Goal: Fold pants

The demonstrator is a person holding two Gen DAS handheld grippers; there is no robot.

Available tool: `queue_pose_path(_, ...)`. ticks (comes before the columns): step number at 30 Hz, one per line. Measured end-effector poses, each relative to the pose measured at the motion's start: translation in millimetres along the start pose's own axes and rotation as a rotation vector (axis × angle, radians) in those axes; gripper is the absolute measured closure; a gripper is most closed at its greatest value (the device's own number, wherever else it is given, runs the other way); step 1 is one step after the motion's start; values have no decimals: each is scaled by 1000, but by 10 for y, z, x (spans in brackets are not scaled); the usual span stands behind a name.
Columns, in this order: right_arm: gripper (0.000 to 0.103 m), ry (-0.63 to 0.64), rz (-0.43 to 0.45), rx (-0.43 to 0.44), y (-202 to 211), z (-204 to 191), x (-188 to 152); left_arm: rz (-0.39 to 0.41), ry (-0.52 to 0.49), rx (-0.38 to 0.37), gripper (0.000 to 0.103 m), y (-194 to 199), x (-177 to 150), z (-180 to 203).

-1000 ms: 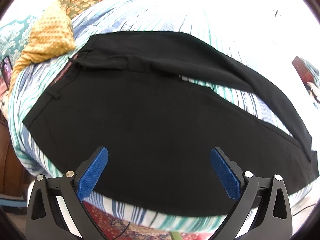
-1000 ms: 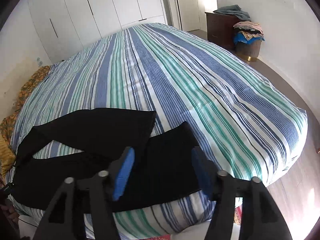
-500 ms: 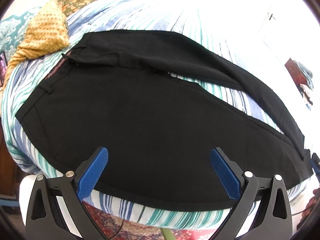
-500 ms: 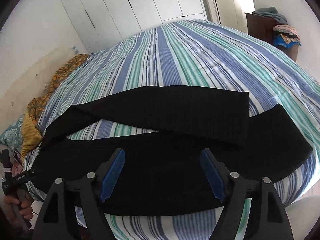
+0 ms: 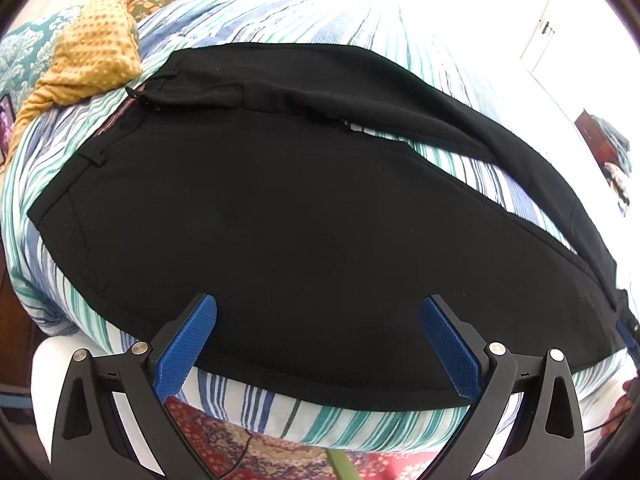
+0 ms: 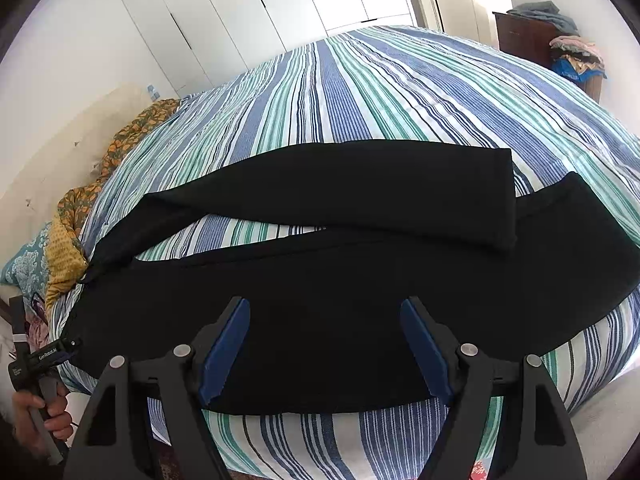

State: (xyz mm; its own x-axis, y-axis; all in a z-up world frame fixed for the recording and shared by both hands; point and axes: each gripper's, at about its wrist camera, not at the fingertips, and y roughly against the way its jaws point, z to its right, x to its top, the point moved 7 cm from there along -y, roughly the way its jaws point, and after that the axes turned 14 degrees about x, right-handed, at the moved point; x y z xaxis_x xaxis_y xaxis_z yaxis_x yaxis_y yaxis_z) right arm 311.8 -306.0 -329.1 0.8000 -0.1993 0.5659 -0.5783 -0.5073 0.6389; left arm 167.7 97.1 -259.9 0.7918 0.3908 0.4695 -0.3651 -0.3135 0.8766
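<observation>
A pair of black fabric pants (image 5: 280, 208) lies spread along the near edge of the blue, green and white striped bedspread (image 6: 360, 92), legs parted. The left gripper (image 5: 318, 336) and right gripper (image 6: 326, 340) hover above it, jaws wide apart, grasping nothing.

A striped bedspread (image 6: 400, 92) covers the bed; a mustard cloth (image 5: 96, 60) lies at its head. White wardrobe doors (image 6: 240, 12) stand behind; a patterned rug (image 5: 224, 436) shows below.
</observation>
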Motion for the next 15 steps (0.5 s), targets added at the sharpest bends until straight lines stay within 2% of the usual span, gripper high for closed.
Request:
queue_pose_path(6,26,23,7,28,-7,-78,3,6,0,-2,1,14,17,8)
queue_pose_path(10,26,10,14,117,-31,-163,26,10,3,1,1,28,1,-28)
queue_pose_path(13,26,-60,-8,168,-122,-108,15,7,8,4,1,21,-17,-61)
queue_pose_path(15,26,-161,-32,187,-233,73,-42,0,5,11,1,6,-28,-77)
